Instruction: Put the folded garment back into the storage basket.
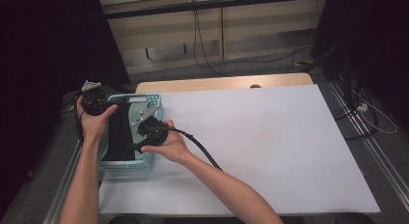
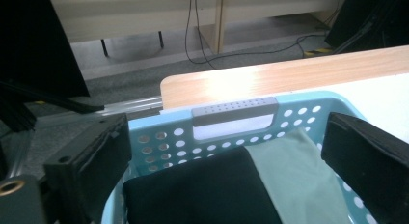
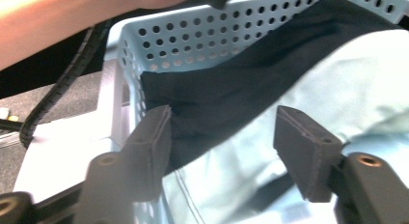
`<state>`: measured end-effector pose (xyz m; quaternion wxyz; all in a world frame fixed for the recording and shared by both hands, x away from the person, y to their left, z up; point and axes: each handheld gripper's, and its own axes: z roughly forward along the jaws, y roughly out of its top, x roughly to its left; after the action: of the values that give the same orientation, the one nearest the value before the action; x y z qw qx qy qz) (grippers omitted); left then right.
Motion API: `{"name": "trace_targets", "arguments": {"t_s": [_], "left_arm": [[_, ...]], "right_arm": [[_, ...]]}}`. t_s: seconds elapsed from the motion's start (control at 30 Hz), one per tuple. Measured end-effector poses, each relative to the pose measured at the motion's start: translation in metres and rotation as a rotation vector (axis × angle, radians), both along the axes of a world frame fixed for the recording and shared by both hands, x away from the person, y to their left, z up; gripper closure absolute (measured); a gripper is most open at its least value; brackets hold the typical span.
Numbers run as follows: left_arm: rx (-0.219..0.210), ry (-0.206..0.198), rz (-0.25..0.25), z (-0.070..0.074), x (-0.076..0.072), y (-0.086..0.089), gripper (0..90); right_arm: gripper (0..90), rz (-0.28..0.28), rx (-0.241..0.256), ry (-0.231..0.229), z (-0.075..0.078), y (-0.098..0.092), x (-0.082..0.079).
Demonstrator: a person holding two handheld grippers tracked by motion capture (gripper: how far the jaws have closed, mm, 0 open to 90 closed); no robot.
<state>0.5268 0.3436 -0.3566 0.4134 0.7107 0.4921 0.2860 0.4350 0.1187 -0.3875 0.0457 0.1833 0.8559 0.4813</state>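
High view, basket: a light blue plastic basket (image 1: 155, 102) with holes in its walls sits at the left end of the white table (image 1: 270, 142), close to the near left corner.
High view, cloth: a black cloth (image 1: 117, 137) lies inside the basket along its left side.
High view, left gripper: the left gripper (image 1: 123, 101) is held at the far left corner of the basket, just above the rim.
High view, right gripper: the right gripper (image 1: 136, 147) sits over the basket's right wall, its cable trailing back along the forearm.
Left gripper view, basket: the far wall with its grey handle (image 2: 235, 110) faces the camera; the wooden table edge (image 2: 289, 74) lies behind it.
Left gripper view, contents: the black cloth (image 2: 202, 192) lies beside a pale green cloth (image 2: 299, 180), touching it.
Left gripper view, tool: jaws spread wide, nothing between them.
Right gripper view, contents: the pale green cloth (image 3: 333, 84) overlaps the black cloth (image 3: 231, 89) inside the basket (image 3: 193, 35).
Right gripper view, tool: jaws released and apart, poised just over the cloths where the two meet; whether the tips touch the fabric I cannot tell.
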Motion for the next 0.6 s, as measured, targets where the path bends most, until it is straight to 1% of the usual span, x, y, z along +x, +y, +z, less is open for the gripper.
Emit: {"name": "trace_targets", "arguments": {"t_s": [0.07, 0.1, 0.13, 0.17, 0.2, 0.23, 0.27, 0.3, 0.33, 0.37, 0.4, 0.43, 0.47, 0.5, 0.57, 0.6], "left_arm": [[-0.004, -0.009, -0.005, 0.002, -0.004, -0.002, 3.6], [0.009, -0.017, -0.002, 0.003, -0.01, -0.004, 3.6], [0.009, -0.017, -0.002, 0.003, -0.01, -0.004, 3.6], [0.01, -0.012, 0.001, 0.003, -0.012, -0.005, 3.6], [0.001, -0.012, -0.001, 0.003, -0.019, -0.008, 3.5], [0.001, -0.012, -0.001, 0.003, -0.019, -0.008, 3.5], [-0.004, -0.018, -0.009, 0.003, -0.022, -0.008, 3.5], [-0.003, -0.019, -0.024, 0.003, -0.025, -0.009, 3.5], [-0.005, -0.025, -0.031, 0.004, -0.028, -0.011, 3.5], [0.009, -0.028, -0.027, 0.005, -0.031, -0.011, 3.5], [0.009, -0.033, -0.026, 0.006, -0.034, -0.013, 3.6], [0.008, -0.039, -0.043, 0.008, -0.041, -0.015, 3.7], [0.008, -0.039, -0.043, 0.008, -0.041, -0.015, 3.7], [0.008, -0.037, -0.047, 0.009, -0.044, -0.017, 3.7], [-0.009, -0.037, -0.052, 0.009, -0.051, -0.019, 3.9], [-0.021, -0.045, -0.054, 0.01, -0.055, -0.02, 3.9]], "right_arm": [[33.3, -0.014, -0.001, -0.007, 0.002, -0.004, 0.001], [30.8, -0.023, 0.01, -0.015, 0.004, -0.01, 0.001], [30.8, -0.023, 0.01, -0.015, 0.004, -0.01, 0.001], [29.5, -0.029, 0.012, -0.021, 0.005, -0.012, 0.001], [28.1, -0.032, 0.011, -0.027, 0.006, -0.017, 0.001], [28.1, -0.032, 0.011, -0.027, 0.006, -0.017, 0.001], [27.5, -0.039, 0.014, -0.024, 0.006, -0.019, 0.001], [24.8, -0.048, 0.014, -0.02, 0.006, -0.024, 0.001], [24.8, -0.048, 0.014, -0.02, 0.006, -0.024, 0.001], [24.4, -0.047, 0.016, -0.02, 0.007, -0.026, 0.0], [24.0, -0.051, 0.022, -0.025, 0.008, -0.028, -0.002], [20.1, -0.058, 0.028, -0.026, 0.009, -0.032, -0.004], [20.1, -0.058, 0.028, -0.026, 0.009, -0.032, -0.004], [19.2, -0.066, 0.021, -0.032, 0.009, -0.033, -0.004], [18.5, -0.097, 0.014, -0.06, 0.011, -0.037, -0.005], [18.1, -0.1, 0.024, -0.056, 0.012, -0.039, -0.004]]}}
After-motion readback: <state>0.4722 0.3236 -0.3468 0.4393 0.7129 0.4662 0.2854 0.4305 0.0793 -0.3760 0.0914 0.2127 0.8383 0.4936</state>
